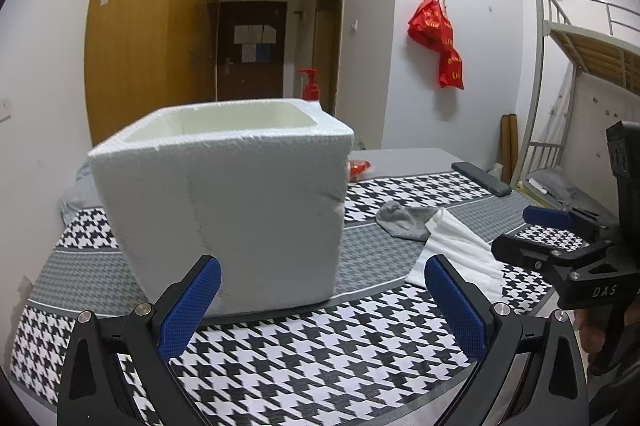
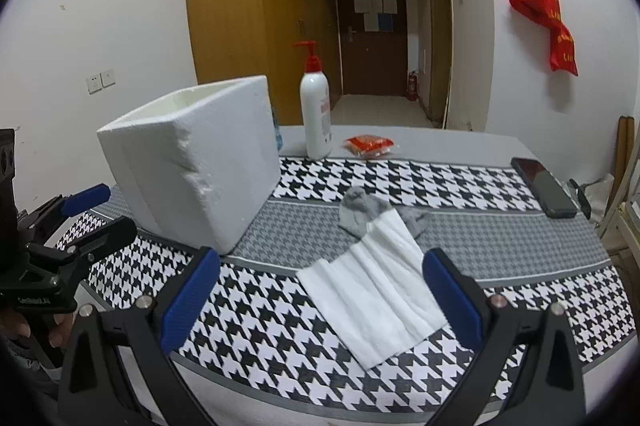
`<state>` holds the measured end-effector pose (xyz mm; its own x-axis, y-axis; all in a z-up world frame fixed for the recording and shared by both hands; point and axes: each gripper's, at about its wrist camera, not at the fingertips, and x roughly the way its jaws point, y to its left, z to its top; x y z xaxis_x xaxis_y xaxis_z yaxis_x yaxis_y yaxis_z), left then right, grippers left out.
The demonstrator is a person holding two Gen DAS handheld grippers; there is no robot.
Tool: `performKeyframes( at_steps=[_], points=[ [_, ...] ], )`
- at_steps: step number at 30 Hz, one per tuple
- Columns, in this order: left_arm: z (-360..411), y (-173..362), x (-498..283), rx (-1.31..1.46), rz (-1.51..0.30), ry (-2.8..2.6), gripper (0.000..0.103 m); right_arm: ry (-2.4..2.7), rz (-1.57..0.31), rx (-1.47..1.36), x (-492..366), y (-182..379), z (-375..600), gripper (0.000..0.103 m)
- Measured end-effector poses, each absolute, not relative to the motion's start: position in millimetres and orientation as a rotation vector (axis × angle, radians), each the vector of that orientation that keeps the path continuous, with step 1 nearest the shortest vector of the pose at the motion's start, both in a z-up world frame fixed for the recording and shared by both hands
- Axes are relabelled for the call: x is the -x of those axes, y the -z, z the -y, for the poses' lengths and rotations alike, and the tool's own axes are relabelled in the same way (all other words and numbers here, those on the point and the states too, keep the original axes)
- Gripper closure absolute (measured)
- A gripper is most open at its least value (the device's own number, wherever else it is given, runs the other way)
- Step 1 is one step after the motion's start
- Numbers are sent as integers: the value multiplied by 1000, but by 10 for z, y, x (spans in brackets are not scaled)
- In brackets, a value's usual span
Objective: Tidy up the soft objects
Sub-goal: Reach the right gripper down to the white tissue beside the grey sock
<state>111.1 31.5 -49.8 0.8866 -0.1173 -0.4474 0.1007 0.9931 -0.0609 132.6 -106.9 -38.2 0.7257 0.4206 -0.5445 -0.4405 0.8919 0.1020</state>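
Observation:
A white foam box (image 1: 224,202) (image 2: 192,162) stands open-topped on the houndstooth mat (image 1: 320,354) (image 2: 280,338). My left gripper (image 1: 320,302) is open just in front of the box, nothing between its fingers. A white folded cloth (image 2: 376,298) (image 1: 456,250) lies on the mat to the right of the box, its far end overlapping a crumpled grey sock (image 2: 360,206) (image 1: 404,220). My right gripper (image 2: 320,298) is open and hovers over the near end of the white cloth, holding nothing. It also shows at the right edge of the left wrist view as the right gripper (image 1: 536,230).
A white pump bottle with a red top (image 2: 316,110) and a red packet (image 2: 370,145) stand behind the mat. A dark phone (image 2: 544,192) lies at the far right. A bunk bed frame (image 1: 576,66) is to the right; a red bag (image 2: 544,22) hangs on the wall.

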Motion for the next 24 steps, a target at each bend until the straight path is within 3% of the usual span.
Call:
performKeyframes(
  at_steps=[24],
  points=[
    [-172, 721, -1317, 33, -551, 101, 1, -433, -757, 59, -1737, 866, 1155, 0]
  ],
)
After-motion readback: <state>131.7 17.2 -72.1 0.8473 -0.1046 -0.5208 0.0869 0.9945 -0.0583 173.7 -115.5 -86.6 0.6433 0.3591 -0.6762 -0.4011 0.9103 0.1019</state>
